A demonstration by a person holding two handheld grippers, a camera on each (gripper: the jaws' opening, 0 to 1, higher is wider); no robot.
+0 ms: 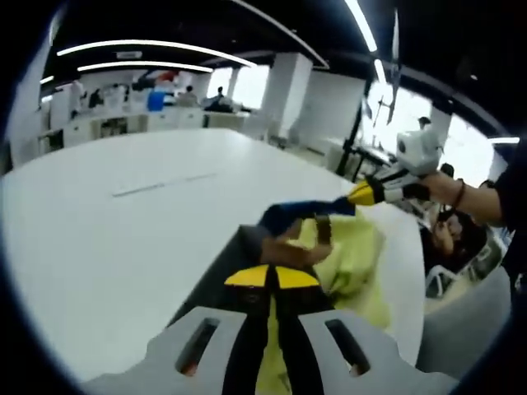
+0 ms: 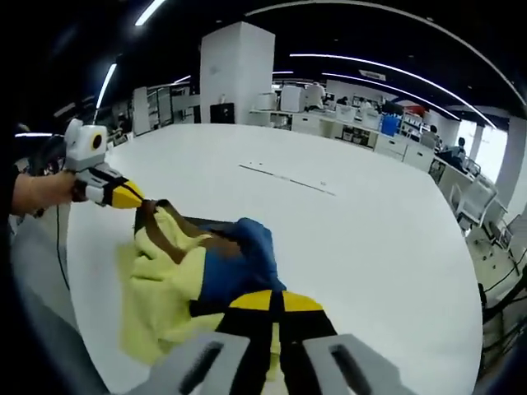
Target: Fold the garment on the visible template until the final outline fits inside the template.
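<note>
While the garment (image 2: 177, 271) lies bunched on the white worktop (image 2: 346, 239) over a dark template (image 1: 216, 276), both tongs are closed on it: left tongs (image 1: 272, 278) pinch yellow fabric at one end, right tongs (image 2: 270, 303) pinch the blue part at the other.

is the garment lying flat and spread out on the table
No, the garment sits bunched in a crumpled heap on the white table, its yellow, blue and brown parts piled together, with both grippers shut on it.
</note>
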